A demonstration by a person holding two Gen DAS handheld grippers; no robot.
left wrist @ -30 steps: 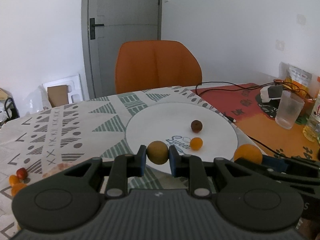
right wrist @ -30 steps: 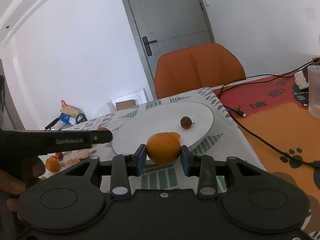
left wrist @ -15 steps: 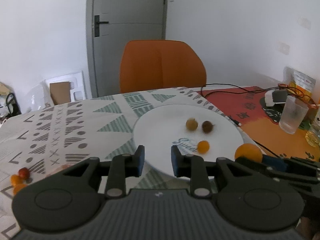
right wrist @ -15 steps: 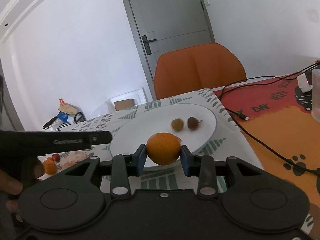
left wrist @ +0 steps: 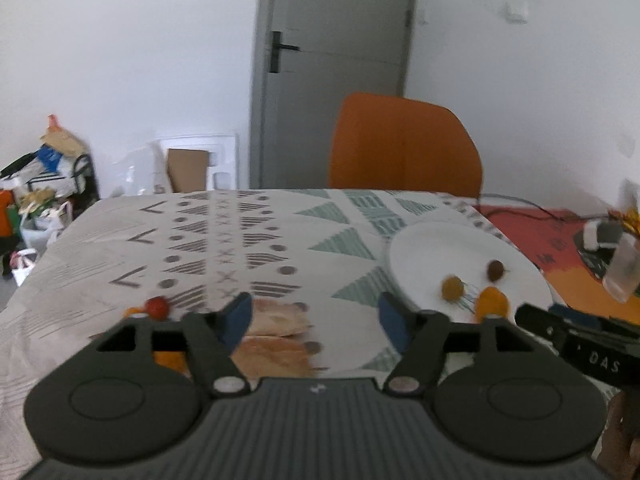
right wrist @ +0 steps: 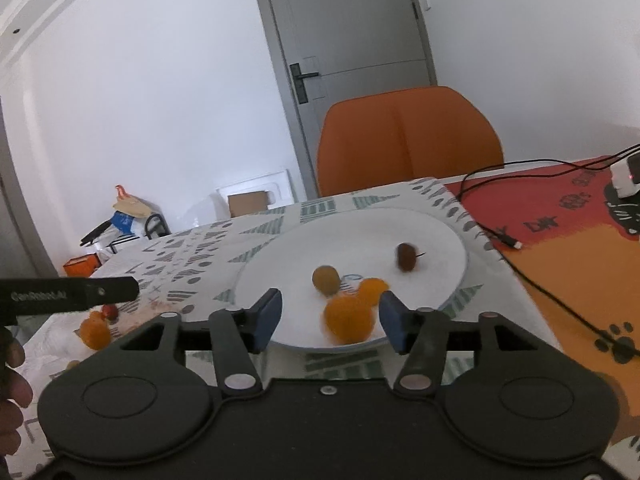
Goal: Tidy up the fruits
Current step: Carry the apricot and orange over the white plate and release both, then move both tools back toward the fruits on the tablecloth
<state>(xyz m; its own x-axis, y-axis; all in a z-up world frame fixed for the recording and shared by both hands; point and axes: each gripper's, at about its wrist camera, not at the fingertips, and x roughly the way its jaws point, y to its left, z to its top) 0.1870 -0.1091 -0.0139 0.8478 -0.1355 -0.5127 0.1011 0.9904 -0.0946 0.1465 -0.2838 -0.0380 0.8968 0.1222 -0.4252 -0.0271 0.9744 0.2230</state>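
Observation:
A white plate [right wrist: 400, 224] [left wrist: 432, 244] lies on the patterned tablecloth. On it are a brown-yellow round fruit [right wrist: 326, 279] [left wrist: 453, 288], a dark brown fruit [right wrist: 406, 256] [left wrist: 496, 269], a small orange fruit [right wrist: 373, 290] and a larger orange [right wrist: 349, 318] [left wrist: 491, 303]. My right gripper [right wrist: 329, 322] is open; the orange sits blurred between its fingers, apart from both pads. My left gripper [left wrist: 314, 318] is open and empty over the cloth, left of the plate. A red fruit [left wrist: 157, 307] [right wrist: 109, 311] and orange fruits [right wrist: 94, 332] lie at the table's left.
An orange chair [left wrist: 404, 148] stands behind the table. A red-orange mat [right wrist: 560, 216] with black cables [right wrist: 552, 280] lies right of the plate. A plastic cup [left wrist: 622, 276] and a white charger [right wrist: 626, 174] are at far right. Clutter sits on the floor at left [left wrist: 36, 196].
My right gripper opened and let the orange go onto the plate's near edge. My left gripper opened wider and swung left, away from the plate toward the fruits on the cloth.

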